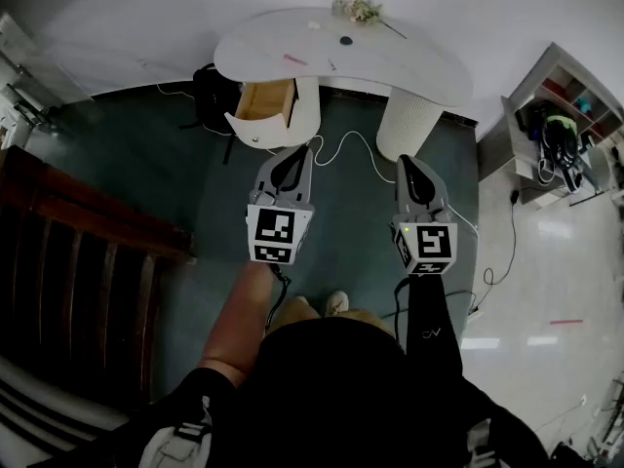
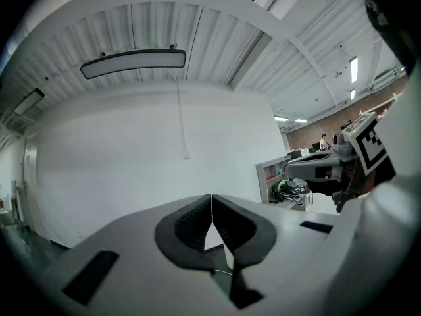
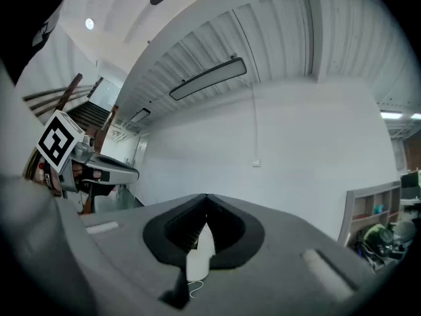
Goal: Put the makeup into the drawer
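Makeup (image 1: 294, 59) on table (image 1: 429, 71), far ahead.
Left hand-held gripper (image 1: 292, 159) nearer than right hand-held gripper (image 1: 409, 169); both closed, empty.

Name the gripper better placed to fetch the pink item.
Probably left: the left gripper, shut and empty, lines up with the pink item and open drawer; the right gripper faces the table leg.

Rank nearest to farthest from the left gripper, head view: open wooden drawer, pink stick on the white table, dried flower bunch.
1. Open wooden drawer, just ahead of the left gripper.
2. Pink stick, on the white table.
3. Dried flower bunch, table's far edge.
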Available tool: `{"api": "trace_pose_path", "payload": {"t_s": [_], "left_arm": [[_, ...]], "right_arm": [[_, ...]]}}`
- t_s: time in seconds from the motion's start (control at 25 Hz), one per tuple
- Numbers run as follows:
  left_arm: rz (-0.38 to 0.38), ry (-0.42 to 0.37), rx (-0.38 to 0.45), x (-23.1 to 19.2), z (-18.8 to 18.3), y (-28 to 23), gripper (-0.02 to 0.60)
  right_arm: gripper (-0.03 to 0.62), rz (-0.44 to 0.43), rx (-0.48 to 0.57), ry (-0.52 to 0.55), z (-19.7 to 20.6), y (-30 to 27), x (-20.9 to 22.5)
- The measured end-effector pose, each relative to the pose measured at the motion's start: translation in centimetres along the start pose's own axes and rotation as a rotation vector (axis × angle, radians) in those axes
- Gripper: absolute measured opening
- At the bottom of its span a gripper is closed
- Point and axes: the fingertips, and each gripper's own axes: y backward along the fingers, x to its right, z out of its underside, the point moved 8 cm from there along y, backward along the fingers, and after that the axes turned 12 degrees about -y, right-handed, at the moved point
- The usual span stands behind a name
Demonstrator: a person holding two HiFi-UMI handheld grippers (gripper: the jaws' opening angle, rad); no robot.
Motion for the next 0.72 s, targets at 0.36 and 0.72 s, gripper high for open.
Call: {"api": "trace_pose_path", "payload": {"t_s": [0.36, 0.72], "left_arm": [[-0.009, -0.002, -0.005, 0.3, 0.1, -0.4, 0.011], [-0.008, -0.015, -0.022, -0.7, 0.8, -1.3, 0.009]], "right_arm": [[0.005, -0.015, 0.025, 0.003, -0.1, -0.3, 1.0], [0.005, -0.006, 0.019, -0.035, 0.7, -2.1, 1.6]]}}
